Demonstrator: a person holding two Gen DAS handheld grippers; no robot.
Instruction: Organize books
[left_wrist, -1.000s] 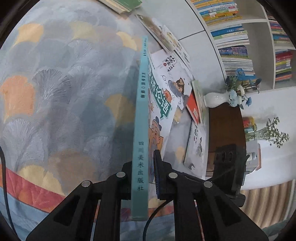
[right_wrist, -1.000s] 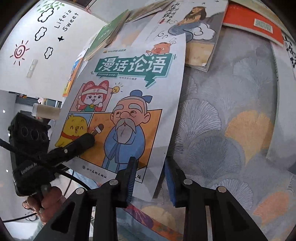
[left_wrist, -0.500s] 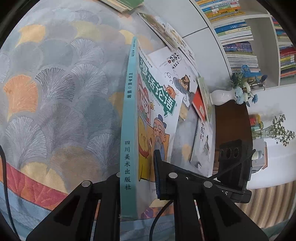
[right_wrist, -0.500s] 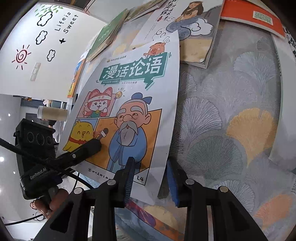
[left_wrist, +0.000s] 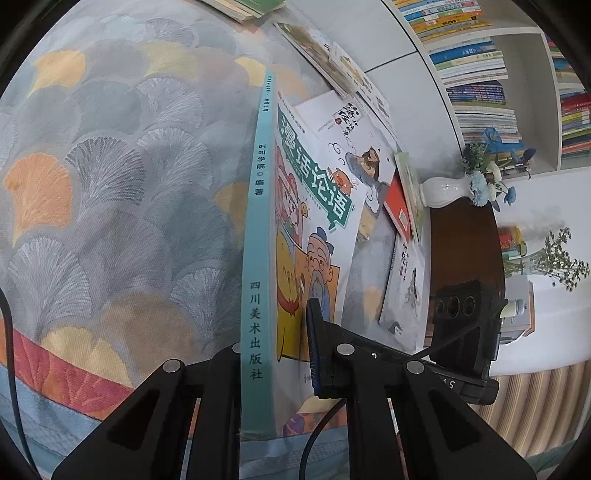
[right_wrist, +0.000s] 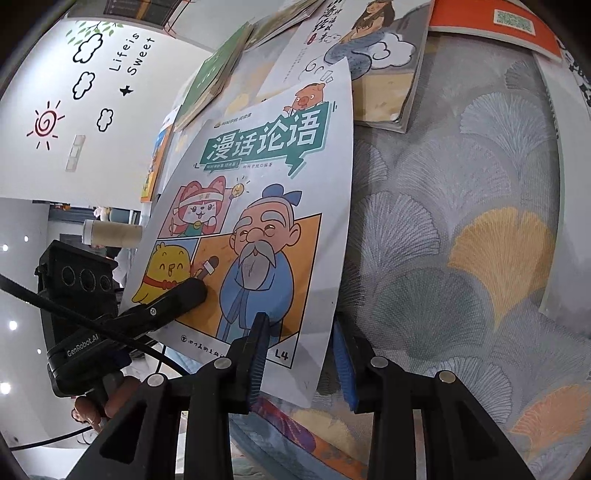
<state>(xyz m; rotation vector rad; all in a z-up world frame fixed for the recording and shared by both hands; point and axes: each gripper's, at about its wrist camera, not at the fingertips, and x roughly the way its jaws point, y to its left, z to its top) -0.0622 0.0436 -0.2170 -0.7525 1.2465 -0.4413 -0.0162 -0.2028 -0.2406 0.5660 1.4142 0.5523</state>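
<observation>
- My left hand-held gripper (left_wrist: 291, 354) pinched the teal-spined comic book (left_wrist: 258, 258) by its spine, tilting it up off the bedspread (left_wrist: 110, 184).
- My right hand-held gripper (right_wrist: 299, 354) straddled its free edge, jaws apart, apparently to steady it.
- Beyond lay scattered books (right_wrist: 380, 74).

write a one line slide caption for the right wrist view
Right gripper jaws straddle the lower edge of the cartoon book while the left gripper holds it raised above the patterned bedspread.

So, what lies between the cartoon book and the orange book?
Between the cartoon book and the orange book lies a white book with a cloud drawing, shown in the right wrist view.
</observation>
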